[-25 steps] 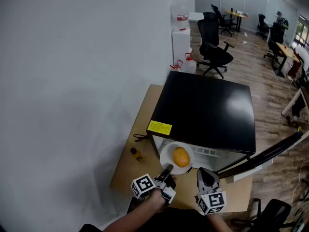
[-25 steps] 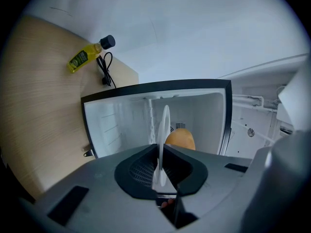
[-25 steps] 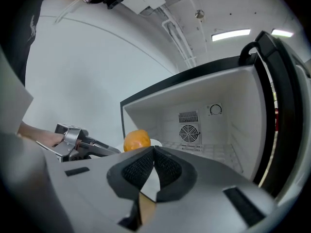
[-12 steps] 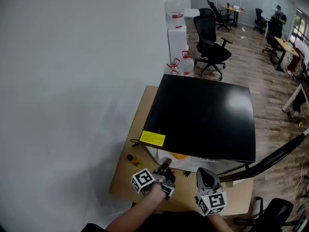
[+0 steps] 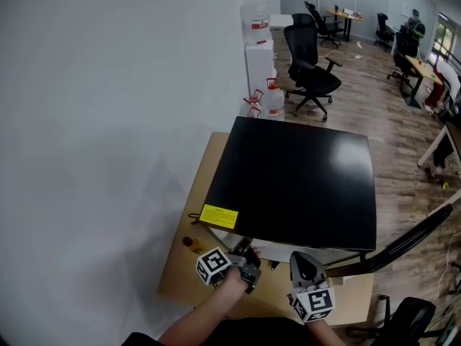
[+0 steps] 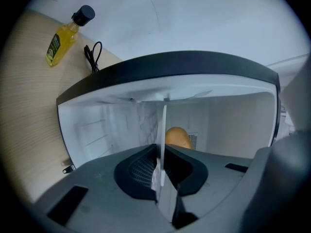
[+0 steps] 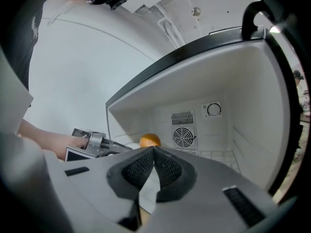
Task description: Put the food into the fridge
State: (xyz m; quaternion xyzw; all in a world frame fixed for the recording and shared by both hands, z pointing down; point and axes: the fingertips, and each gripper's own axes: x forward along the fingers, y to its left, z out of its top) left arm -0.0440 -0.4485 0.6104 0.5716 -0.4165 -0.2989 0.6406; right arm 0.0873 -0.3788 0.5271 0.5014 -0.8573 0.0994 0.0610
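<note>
Head view: small black-topped fridge [image 5: 302, 179] sits on a wooden table [image 5: 181, 274] against the wall, its door [image 5: 405, 238] swung open to the right so the front is free. Both grippers are at the fridge mouth. The left gripper [image 5: 250, 252] reaches under the top edge and the right gripper [image 5: 301, 257] sits just beside it. A small bottle [image 5: 189, 243] stands on the table left of the fridge; office chairs are far behind. The food is hidden by the fridge top from here. Left gripper view: the jaws are clamped narrow on the rim of a white plate [image 6: 163, 123], seen edge-on. The orange food [image 6: 177, 136] rides on the plate just past the jaws, already inside the white cavity. Gripping the rim likely lets the food go in without being touched. A yellow bottle and a black cable [image 6: 92, 55] lie on the table outside the fridge wall. Right gripper view: the jaws are pressed together with nothing between them, pointing into the fridge. It does no carrying, probably just waiting near the door. The orange food sits ahead-left, the left gripper reaching in from the left, with a fan grille [image 7: 183, 137] and dial [image 7: 214, 109] on the back wall. The plate looks not yet set down, though contact with the fridge floor cannot be judged.
</note>
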